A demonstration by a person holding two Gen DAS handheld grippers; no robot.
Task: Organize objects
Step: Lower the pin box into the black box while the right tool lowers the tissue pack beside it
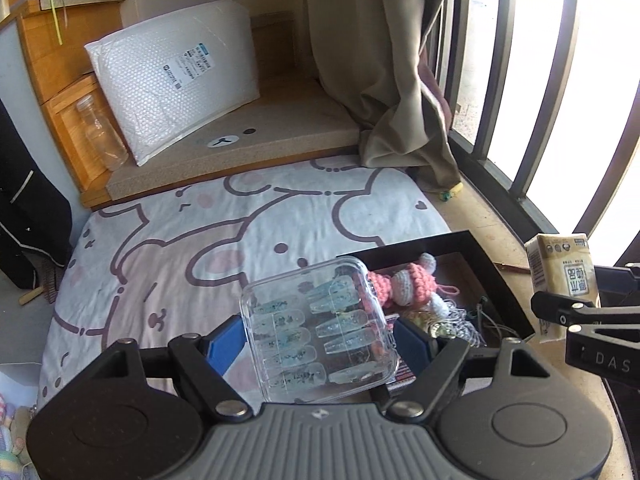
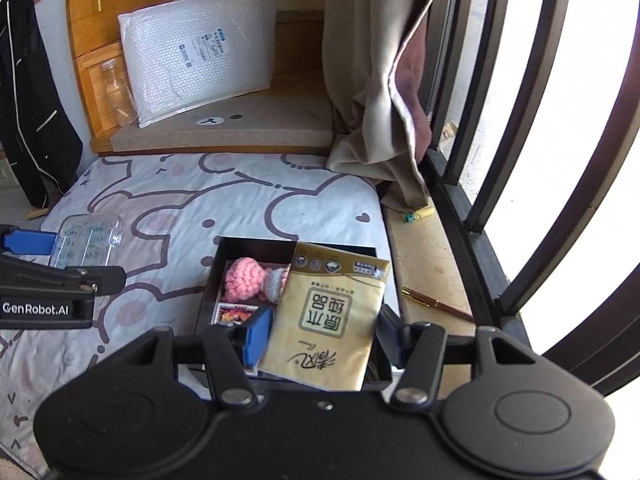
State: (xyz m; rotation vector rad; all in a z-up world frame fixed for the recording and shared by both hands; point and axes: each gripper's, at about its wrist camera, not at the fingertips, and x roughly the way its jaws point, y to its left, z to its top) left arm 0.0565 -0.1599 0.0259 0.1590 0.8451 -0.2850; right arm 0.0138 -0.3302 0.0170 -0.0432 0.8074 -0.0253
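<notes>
My left gripper (image 1: 320, 344) is shut on a clear plastic case of blue press-on nails (image 1: 318, 330), held above the mat just left of the black box (image 1: 472, 248). The case also shows in the right wrist view (image 2: 86, 240). My right gripper (image 2: 320, 340) is shut on a yellow tissue pack (image 2: 328, 312), held over the black box (image 2: 256, 246); the pack also shows in the left wrist view (image 1: 564, 276). Inside the box lie a pink crochet doll (image 2: 244, 278), a card (image 2: 234, 314) and some cords.
A cartoon-print mat (image 1: 200, 248) covers the floor. Behind it are a beige cushion (image 1: 280, 128), a white bubble mailer (image 1: 176, 80), a clear jar (image 1: 100, 132) and wooden drawers. A curtain (image 1: 384, 60) and window bars stand right. A pen (image 2: 436, 303) lies on the sill.
</notes>
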